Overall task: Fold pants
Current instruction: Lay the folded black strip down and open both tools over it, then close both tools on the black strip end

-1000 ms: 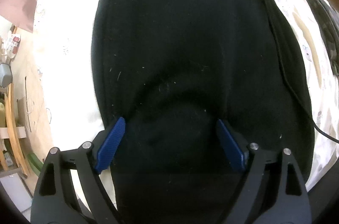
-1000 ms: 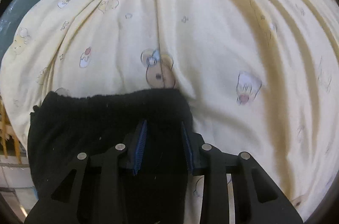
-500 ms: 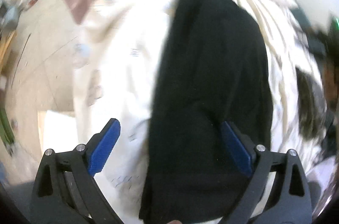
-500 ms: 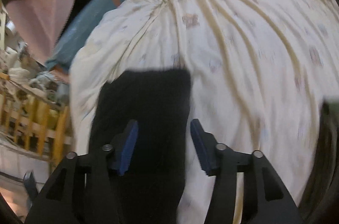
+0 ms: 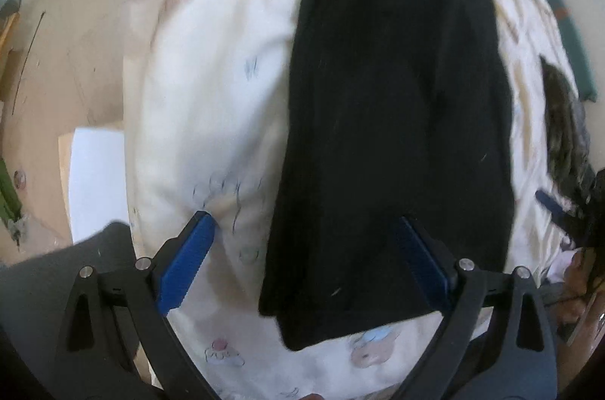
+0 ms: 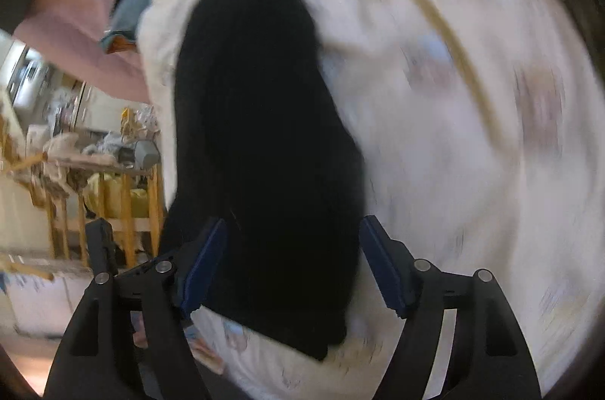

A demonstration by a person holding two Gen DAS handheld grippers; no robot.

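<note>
- Now the black pants (image 5: 397, 89) lie as a long, narrow folded strip on the bed (image 5: 211, 67), which wears a cream sheet printed with small cartoon animals.
- Left wrist view: the left gripper (image 5: 306, 260) hangs above the bed with its blue fingers (image 5: 187, 262) spread wide and nothing between them; the pants run from about 6 o'clock up to 12 o'clock, and their near end shows between the fingers, nearer the right-hand one.
- Bare sheet fills the space from 7 to 11 o'clock beside the pants; their near corner ends short of the bottom edge, with sheet showing below it.
- Right wrist view, blurred: the right gripper (image 6: 293, 263) is also parted, fingers (image 6: 382, 265) apart and gripping nothing; the pants (image 6: 264, 135) stretch from 6 o'clock to about 12 o'clock, their near end between the fingers.
- Whether either gripper touches the cloth I cannot tell.
- At 3 o'clock in the left view a dark mottled garment (image 5: 563, 131) lies on the sheet, apart from the pants.
- At 9 o'clock in the right view stands a wooden rack (image 6: 113, 199) with clutter, beyond the bed's edge.
- A pink cloth (image 6: 75, 17) hangs at 10 o'clock there.
</note>
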